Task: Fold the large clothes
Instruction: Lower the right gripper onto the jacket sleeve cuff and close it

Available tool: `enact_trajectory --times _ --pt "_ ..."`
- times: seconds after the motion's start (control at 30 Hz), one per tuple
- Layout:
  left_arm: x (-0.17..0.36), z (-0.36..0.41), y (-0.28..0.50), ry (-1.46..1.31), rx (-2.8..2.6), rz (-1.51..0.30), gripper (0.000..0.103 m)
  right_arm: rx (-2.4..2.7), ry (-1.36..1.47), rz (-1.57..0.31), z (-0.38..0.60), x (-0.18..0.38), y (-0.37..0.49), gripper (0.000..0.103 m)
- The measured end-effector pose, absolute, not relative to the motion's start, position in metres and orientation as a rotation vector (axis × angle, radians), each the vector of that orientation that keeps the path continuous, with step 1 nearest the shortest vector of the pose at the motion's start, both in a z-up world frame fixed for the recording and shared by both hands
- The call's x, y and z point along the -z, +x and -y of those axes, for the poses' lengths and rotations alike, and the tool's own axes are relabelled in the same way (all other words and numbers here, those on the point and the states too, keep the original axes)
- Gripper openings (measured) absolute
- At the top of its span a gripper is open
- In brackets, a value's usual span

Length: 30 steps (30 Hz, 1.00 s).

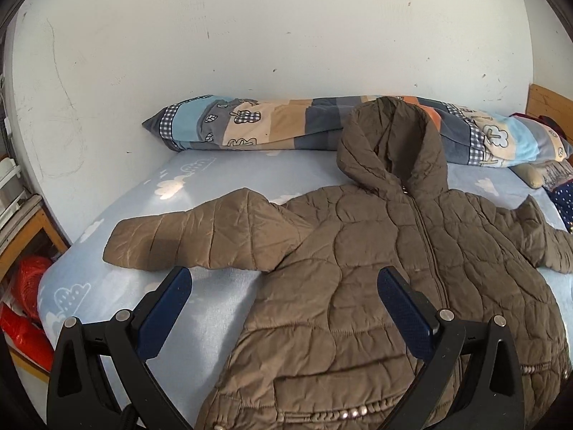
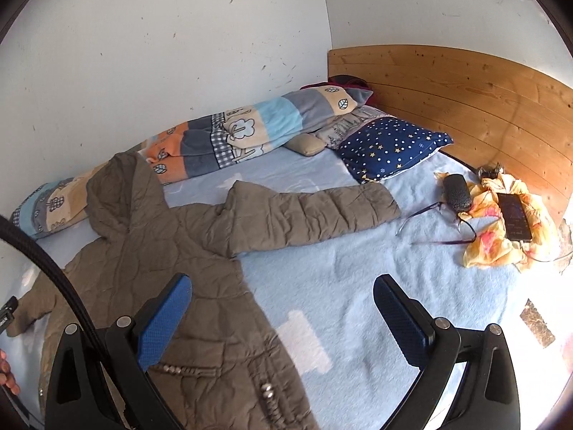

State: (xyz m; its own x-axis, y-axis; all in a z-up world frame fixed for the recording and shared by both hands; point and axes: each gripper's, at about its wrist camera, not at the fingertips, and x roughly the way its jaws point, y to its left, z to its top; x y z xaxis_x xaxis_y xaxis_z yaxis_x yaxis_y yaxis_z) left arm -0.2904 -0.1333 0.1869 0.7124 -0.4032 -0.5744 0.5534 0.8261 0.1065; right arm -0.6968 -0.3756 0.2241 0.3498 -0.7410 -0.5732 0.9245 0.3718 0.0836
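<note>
With the brown jacket (image 1: 376, 268) spread flat on the bed (image 2: 358, 286), both grippers' fingers gape empty, folding apparently unstarted; a sleeve (image 2: 304, 211) likely wants grasping first.

Bright daylight, probably from right; glare bottom right; fisheye bending, dark corners.

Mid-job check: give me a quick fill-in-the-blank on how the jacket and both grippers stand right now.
1. The brown jacket lies flat with both sleeves spread and its zipper ____.
2. The left gripper and right gripper are both ____, holding nothing.
3. The jacket's hood rests against the rolled ____ by the wall.
4. The phone lies on a ____ cloth.

Missing words: closed; open; blanket; yellow
</note>
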Motion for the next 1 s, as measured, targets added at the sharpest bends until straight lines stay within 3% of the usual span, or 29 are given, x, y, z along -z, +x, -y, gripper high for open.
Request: enact_trajectory --times 0.33,0.63,0.8,1.0 --pt "-0.179 0.155 -0.256 0.285 0.505 -0.598 0.103 1.111 0.672 -0.565 0.5 -0.16 -0.688 0.103" --pt "-0.175 0.177 -0.268 0.333 0.568 -0.591 0.103 1.056 0.89 -0.469 0.565 -0.137 -0.717 0.102" --pt "-0.169 0.184 -0.263 0.322 0.568 -0.639 0.103 1.057 1.05 -0.369 0.6 -0.122 -0.756 0.081" --pt "-0.165 0.185 -0.264 0.311 0.586 -0.671 0.103 1.089 1.201 -0.201 0.633 -0.106 -0.803 0.07"
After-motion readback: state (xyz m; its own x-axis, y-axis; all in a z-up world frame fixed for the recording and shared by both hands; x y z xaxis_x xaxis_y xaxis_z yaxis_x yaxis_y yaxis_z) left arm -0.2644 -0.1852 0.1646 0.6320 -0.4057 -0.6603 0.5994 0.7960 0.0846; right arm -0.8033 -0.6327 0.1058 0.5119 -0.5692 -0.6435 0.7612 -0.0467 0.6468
